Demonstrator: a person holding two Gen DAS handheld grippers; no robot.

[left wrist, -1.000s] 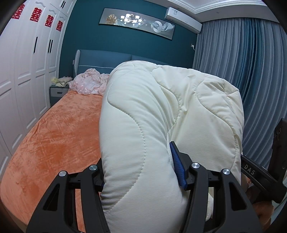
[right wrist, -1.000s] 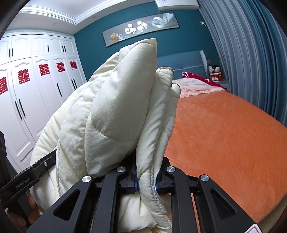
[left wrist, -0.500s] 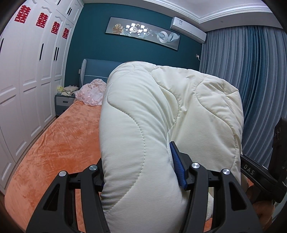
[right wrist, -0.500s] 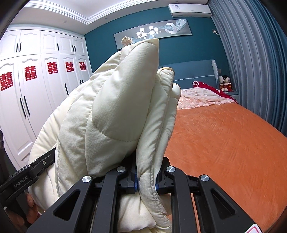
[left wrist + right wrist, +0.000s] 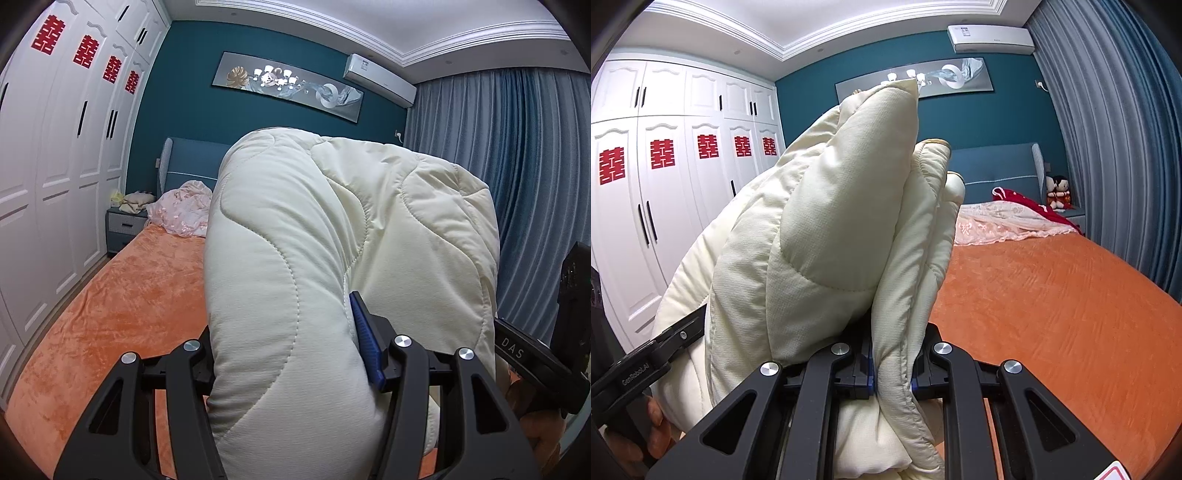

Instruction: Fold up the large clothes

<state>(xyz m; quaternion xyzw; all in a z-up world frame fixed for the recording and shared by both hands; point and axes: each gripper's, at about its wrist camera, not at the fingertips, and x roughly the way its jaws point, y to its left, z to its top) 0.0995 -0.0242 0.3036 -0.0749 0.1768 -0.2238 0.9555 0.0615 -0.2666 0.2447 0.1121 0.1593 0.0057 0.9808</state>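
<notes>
A thick cream quilted comforter [image 5: 332, 258] is bunched and held up above the orange bed. My left gripper [image 5: 291, 354] is shut on a fat folded roll of it, one blue pad [image 5: 365, 343] pressing into its side. My right gripper [image 5: 892, 365] is shut on a thinner stack of its edges [image 5: 908, 295], which stands upright in front of the camera. The comforter [image 5: 812, 240] hangs between both grippers. Each view shows the other gripper at its edge: the right one [image 5: 535, 354] and the left one [image 5: 646, 365], with a hand on its handle.
The bed with its orange cover [image 5: 1052, 302] stretches below and ahead to a blue headboard [image 5: 192, 158]. Pink bedding [image 5: 181, 214] and a red cloth [image 5: 1030, 203] lie near the pillows. White wardrobes [image 5: 55, 166] line one side, grey-blue curtains [image 5: 517, 166] the other. A nightstand [image 5: 125, 225] stands in the corner.
Both grippers have risen with the comforter and tilted up a little: the bed sits lower in the views and more ceiling shows. The grips are unchanged.
</notes>
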